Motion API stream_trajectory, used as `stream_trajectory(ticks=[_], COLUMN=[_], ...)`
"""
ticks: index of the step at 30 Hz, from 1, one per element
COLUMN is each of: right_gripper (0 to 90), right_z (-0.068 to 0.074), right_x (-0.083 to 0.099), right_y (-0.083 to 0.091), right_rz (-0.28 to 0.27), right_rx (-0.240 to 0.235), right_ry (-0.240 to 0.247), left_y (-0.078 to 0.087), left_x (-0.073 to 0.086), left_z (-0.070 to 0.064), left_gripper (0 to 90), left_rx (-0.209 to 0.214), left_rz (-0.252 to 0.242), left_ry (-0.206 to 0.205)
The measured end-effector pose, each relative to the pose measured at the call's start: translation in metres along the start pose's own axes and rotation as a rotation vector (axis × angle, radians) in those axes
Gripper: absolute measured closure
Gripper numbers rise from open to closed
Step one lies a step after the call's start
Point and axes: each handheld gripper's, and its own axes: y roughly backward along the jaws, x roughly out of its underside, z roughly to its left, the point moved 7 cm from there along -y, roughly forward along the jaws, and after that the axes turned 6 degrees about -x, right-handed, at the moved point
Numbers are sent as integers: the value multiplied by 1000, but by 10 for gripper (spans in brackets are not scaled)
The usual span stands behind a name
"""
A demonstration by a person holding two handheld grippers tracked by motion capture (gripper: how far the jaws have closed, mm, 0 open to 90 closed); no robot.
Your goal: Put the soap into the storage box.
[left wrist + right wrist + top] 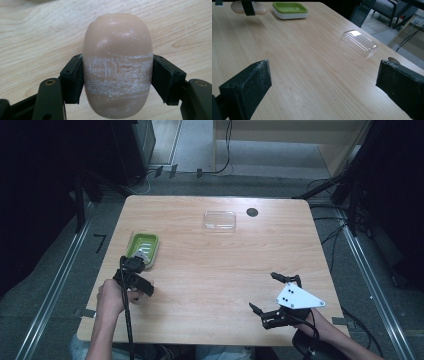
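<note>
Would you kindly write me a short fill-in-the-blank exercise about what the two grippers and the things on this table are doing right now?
1. The left gripper is shut on a tan bar of ____.
2. The soap dish has a ____ top and a white base.
3. The jaws of the right gripper stand ____, with nothing between them.
4. The lid lying on the table is made of ____ plastic.

Missing words: soap; green; open; clear
</note>
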Motion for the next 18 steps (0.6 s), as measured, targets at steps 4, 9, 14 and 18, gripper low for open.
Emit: stream_trajectory(ticks=[4, 9, 14, 18], right_gripper=[0, 0, 0, 0], right_z=[-1, 0, 0, 1], right_x=[0, 0, 0, 0], right_y=[0, 1, 1, 1], right_rz=[1, -2, 2, 6], right_rx=[2, 3, 4, 4], right_ry=[-2, -2, -1, 3], left_y=[2, 2, 3, 2], left_x=[-6, -11, -18, -20], left_z=[0, -1, -2, -1], left_gripper=[338, 338, 338, 338], left_rx=[-1, -5, 0, 1], left_rz=[-1, 8, 0, -1], left_ry=[-8, -13, -16, -20])
